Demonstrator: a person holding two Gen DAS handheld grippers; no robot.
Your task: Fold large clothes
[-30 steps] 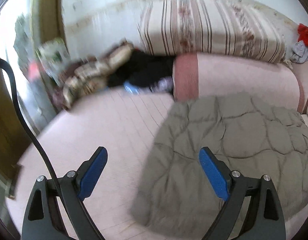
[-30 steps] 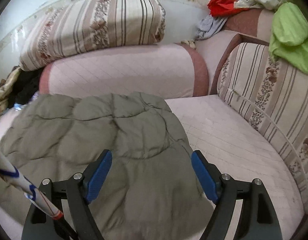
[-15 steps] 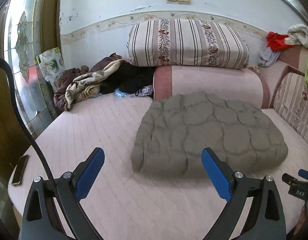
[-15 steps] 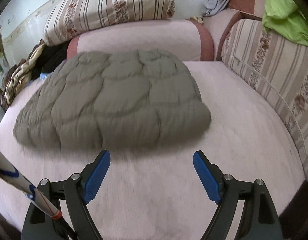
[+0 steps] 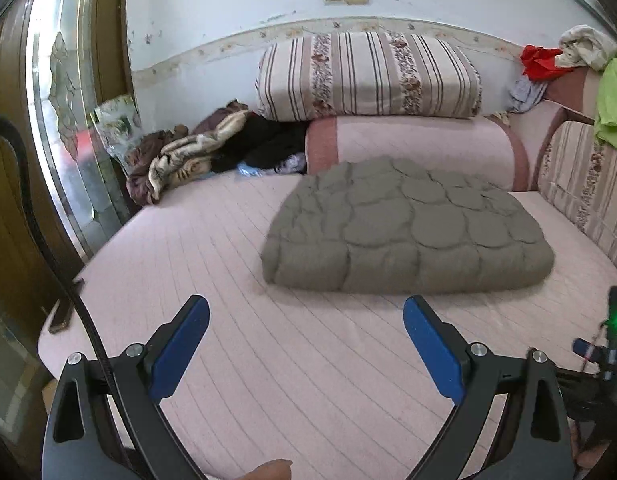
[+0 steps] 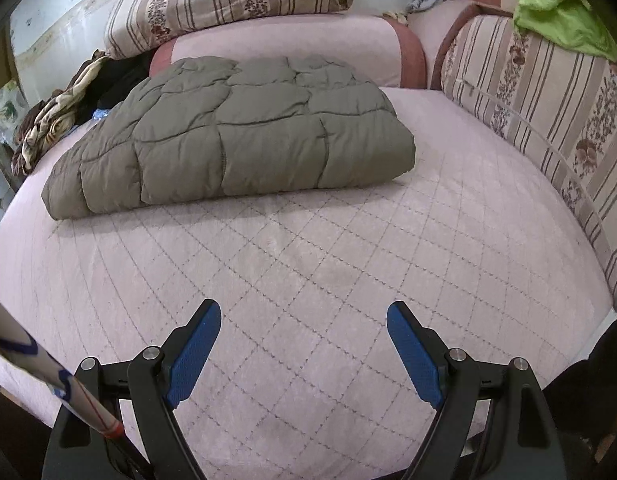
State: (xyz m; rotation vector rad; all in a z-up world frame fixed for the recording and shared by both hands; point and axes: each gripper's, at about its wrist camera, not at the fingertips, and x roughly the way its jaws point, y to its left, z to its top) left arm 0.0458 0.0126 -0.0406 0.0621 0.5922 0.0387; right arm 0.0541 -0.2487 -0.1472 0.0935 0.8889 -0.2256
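An olive-grey quilted puffer garment (image 5: pixel 404 232) lies folded into a thick rectangle on the pink quilted bed (image 5: pixel 236 360). It also shows in the right wrist view (image 6: pixel 236 136), toward the back of the bed (image 6: pixel 308 272). My left gripper (image 5: pixel 306 344) is open and empty, well back from the garment's near edge. My right gripper (image 6: pixel 304 344) is open and empty too, over bare mattress in front of the garment. Part of the right gripper's body shows at the right edge of the left wrist view.
A striped pillow (image 5: pixel 368 76) rests on a pink bolster (image 5: pixel 412 144) behind the garment. Crumpled clothes (image 5: pixel 196 152) lie at the back left. A striped cushion (image 6: pixel 548 92) with a green cloth (image 6: pixel 556 12) lines the right side. A phone (image 5: pixel 64 308) lies at the left edge.
Both grippers have pulled back from the garment toward the bed's front edge, staying open. The folded garment now lies untouched farther away in both views.
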